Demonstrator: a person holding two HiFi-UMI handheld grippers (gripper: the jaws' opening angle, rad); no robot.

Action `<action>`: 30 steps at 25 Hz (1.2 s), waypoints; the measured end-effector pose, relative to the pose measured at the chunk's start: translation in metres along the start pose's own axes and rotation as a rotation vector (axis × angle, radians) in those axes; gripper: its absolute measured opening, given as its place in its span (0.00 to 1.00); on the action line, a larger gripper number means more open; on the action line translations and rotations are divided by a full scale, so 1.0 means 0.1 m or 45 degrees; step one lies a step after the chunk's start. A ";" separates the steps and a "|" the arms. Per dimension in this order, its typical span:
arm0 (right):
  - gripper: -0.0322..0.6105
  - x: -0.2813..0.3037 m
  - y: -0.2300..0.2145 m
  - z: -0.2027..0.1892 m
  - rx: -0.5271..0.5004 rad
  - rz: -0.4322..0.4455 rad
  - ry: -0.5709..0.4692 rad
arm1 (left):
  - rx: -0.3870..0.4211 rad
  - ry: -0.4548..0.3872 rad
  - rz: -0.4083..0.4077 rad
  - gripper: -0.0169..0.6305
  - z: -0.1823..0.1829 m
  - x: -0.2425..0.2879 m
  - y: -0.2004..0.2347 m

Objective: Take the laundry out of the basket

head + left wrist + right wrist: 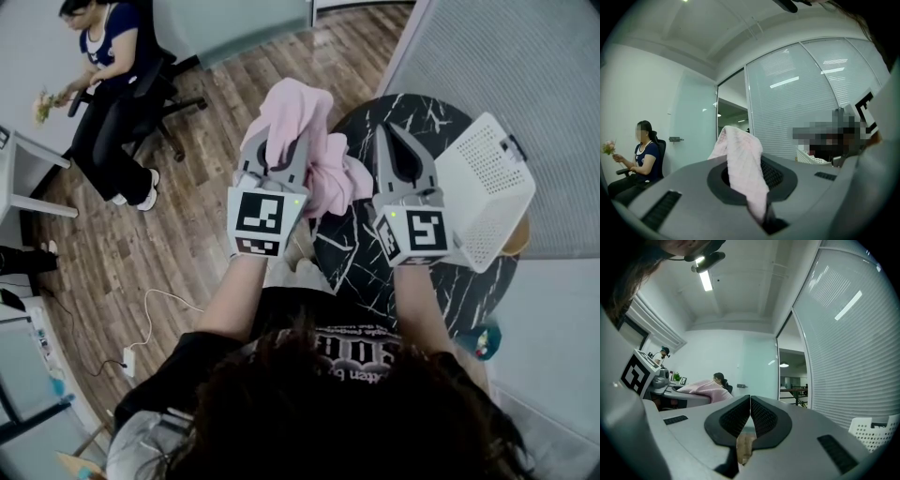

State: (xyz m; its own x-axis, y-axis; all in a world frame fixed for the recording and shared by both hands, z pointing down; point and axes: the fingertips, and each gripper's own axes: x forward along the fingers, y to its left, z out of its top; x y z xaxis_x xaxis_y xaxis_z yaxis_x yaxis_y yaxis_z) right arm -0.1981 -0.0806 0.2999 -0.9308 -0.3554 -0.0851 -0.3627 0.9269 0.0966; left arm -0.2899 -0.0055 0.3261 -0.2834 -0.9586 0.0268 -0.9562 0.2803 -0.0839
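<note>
While left tongs point(278, 155) pinch pink laundry point(298, 105), right tongs point(387, 131) sit closed, empty, beside the basket point(483, 178).

The floor point(234, 103) is wood-look planking in brown and grey. A round black table point(361, 262) with white marble veining stands close to a glass partition point(797, 108) covered by pale horizontal blinds. Beside the partition an open doorway point(732, 115) leads to a lit room, and next to it is a frosted glass panel point(693, 136). The walls and ceiling point(740, 291) are white, with a bright strip light point(706, 281) overhead. A person point(108, 84) sits in a black office chair point(159, 89) near a white desk point(23, 164). A white cable point(155, 309) trails across the floor to a power strip point(128, 362).
</note>
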 end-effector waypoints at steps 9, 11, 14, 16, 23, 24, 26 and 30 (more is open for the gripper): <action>0.09 -0.03 -0.01 -0.01 0.003 -0.006 -0.006 | 0.005 0.011 0.014 0.08 -0.02 -0.05 -0.02; 0.09 -0.04 -0.01 -0.01 -0.001 -0.017 -0.006 | 0.004 0.012 0.015 0.08 -0.02 -0.04 -0.02; 0.09 -0.05 -0.01 -0.01 -0.005 -0.029 -0.003 | -0.003 0.005 0.020 0.08 0.00 -0.04 -0.02; 0.09 -0.06 -0.01 -0.02 -0.005 -0.029 0.000 | -0.005 0.006 0.024 0.08 0.00 -0.04 -0.02; 0.09 -0.08 -0.04 -0.03 -0.010 -0.030 -0.004 | -0.007 0.008 0.038 0.08 -0.03 -0.04 -0.01; 0.09 -0.08 -0.05 -0.03 -0.010 -0.032 -0.003 | -0.005 0.009 0.035 0.08 -0.03 -0.04 -0.02; 0.09 -0.09 -0.06 -0.02 -0.009 -0.037 -0.003 | -0.001 0.014 0.026 0.08 -0.03 -0.04 -0.04; 0.09 -0.08 -0.06 0.01 -0.013 -0.027 -0.009 | 0.007 0.004 0.026 0.08 0.01 -0.05 -0.03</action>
State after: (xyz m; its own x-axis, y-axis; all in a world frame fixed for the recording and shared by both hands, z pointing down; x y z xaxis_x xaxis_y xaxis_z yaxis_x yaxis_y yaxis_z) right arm -0.1881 -0.0831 0.2994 -0.9226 -0.3741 -0.0940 -0.3828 0.9179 0.1046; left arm -0.2852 -0.0022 0.3251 -0.3029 -0.9526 0.0278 -0.9499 0.2994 -0.0899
